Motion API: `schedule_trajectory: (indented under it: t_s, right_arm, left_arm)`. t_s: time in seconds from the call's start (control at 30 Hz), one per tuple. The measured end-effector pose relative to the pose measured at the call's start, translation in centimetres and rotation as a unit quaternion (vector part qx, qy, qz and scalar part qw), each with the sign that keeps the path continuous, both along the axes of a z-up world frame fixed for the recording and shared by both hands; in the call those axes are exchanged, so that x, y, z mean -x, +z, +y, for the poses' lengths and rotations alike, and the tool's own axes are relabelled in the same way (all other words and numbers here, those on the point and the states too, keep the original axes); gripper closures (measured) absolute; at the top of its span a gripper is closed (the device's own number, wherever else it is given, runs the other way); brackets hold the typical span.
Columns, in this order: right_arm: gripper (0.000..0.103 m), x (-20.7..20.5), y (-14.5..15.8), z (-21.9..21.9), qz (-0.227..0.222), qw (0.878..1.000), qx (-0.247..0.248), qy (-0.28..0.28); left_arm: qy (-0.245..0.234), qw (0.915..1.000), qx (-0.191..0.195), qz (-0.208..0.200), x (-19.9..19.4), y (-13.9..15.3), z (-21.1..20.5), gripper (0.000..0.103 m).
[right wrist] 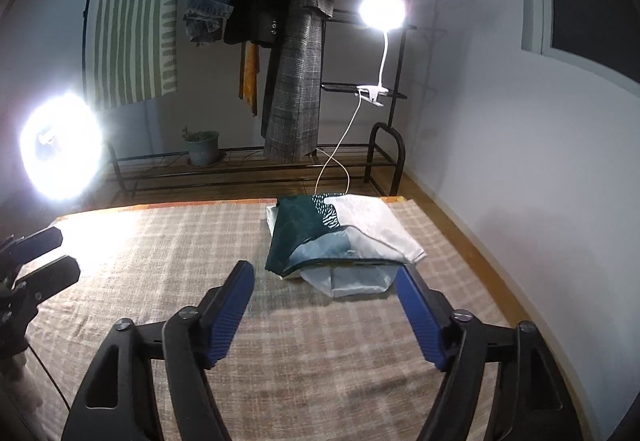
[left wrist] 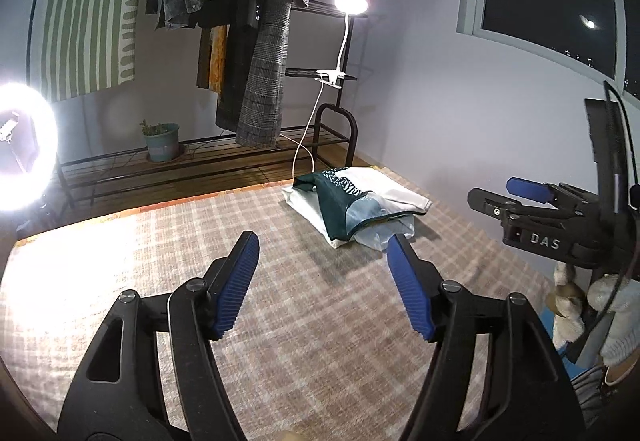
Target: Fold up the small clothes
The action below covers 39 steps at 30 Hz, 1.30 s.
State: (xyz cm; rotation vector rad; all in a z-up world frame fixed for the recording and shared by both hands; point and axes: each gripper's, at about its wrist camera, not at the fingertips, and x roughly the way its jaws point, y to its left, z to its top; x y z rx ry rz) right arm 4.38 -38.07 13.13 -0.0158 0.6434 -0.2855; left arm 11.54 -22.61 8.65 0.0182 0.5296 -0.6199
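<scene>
Plaid cloth (right wrist: 320, 353), folded garment (right wrist: 340, 241), ring light (right wrist: 60, 153), coat rack (right wrist: 380, 89)

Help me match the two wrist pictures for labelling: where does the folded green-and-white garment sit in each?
Left wrist: folded garment right of centre, beyond the open left gripper.
Right wrist: garment at centre, just past the open right gripper.
Shared landmark: clip lamp behind it.
</scene>
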Motion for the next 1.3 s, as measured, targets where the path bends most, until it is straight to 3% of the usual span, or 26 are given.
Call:
schedule_trajectory:
  t_s: [0.1,0.2,0.43,0.53,0.73,1.0,1.3]
  right_arm:
    - [0.025,-0.1,-0.9,0.0,0.000,1.000,-0.005,-0.008]
    - [0.017,-0.2,-1.5,0.2,-0.003,1.000,-0.005,-0.017]
    - [0.001,-0.4,-2.4,0.2,-0.023,0.999,-0.009,-0.020]
    - [0.000,-0.6,-2.9,0.3,-0.018,1.000,-0.007,-0.017]
    - [0.000,-1.1,-3.5,0.8,-0.001,1.000,0.001,-0.015]
    - [0.000,-1.7,-4.1,0.7,0.013,1.000,0.006,-0.018]
    - [0.000,-1.4,-4.0,0.3,0.009,1.000,-0.005,-0.024]
  left_arm:
    - [0.002,0.9999,-0.009,-0.010,0.3,-0.5,0.2,0.026]
    - [0.006,0.9996,-0.023,-0.017,0.2,-0.9,0.4,0.025]
    - [0.019,0.9991,-0.032,-0.021,0.1,-1.5,0.7,0.012]
    - [0.030,0.9980,-0.049,-0.024,0.2,-1.7,0.5,0.002]
    - [0.042,0.9979,-0.046,-0.020,0.4,-1.8,0.8,0.000]
    - [0.047,0.9949,-0.085,-0.027,0.8,-2.5,0.2,0.000]
    - [0.046,0.9953,-0.082,-0.023,0.9,-2.7,0.4,0.000]
